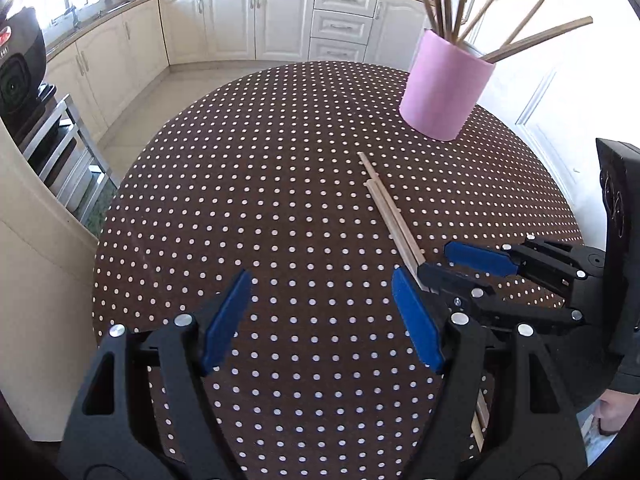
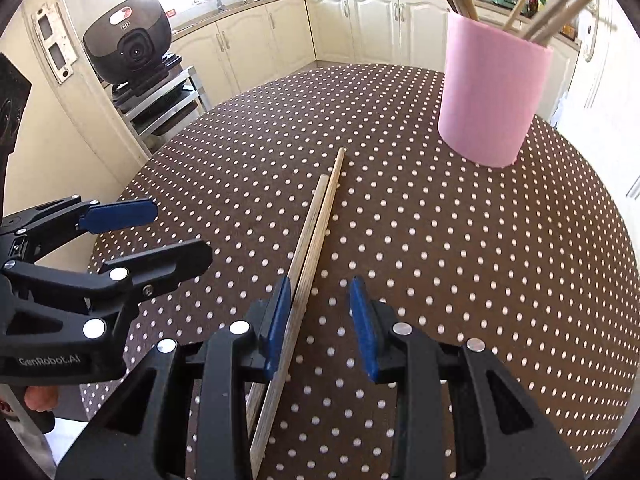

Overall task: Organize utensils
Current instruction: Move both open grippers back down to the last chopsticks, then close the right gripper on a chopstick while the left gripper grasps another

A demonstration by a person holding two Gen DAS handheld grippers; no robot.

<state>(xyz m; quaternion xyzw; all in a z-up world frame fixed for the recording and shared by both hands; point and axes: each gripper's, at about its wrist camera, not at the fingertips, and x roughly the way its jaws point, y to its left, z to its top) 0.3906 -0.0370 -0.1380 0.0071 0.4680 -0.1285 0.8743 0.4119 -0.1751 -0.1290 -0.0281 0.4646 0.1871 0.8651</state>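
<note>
Two loose wooden chopsticks [image 2: 320, 220] lie side by side on the brown polka-dot table [image 2: 480, 280]. My right gripper [image 2: 320, 282] hangs low over their near half with its jaws apart. The sticks run beside and under its left pad, well short of the right pad. A pink cup [image 2: 488, 100] with several chopsticks stands at the far right. My left gripper [image 1: 320, 280] is wide open over bare cloth, with nothing between its fingers. From there I see the chopsticks [image 1: 388, 212], the pink cup [image 1: 444, 88] and the right gripper [image 1: 434, 258] just to its right.
The table [image 1: 240, 200] ends in a rounded edge on the left and far sides. A black appliance [image 2: 128, 48] sits on a metal rack beyond it. Cream kitchen cabinets [image 1: 256, 20] line the back wall. My left gripper [image 2: 180, 232] appears at the left of the right wrist view.
</note>
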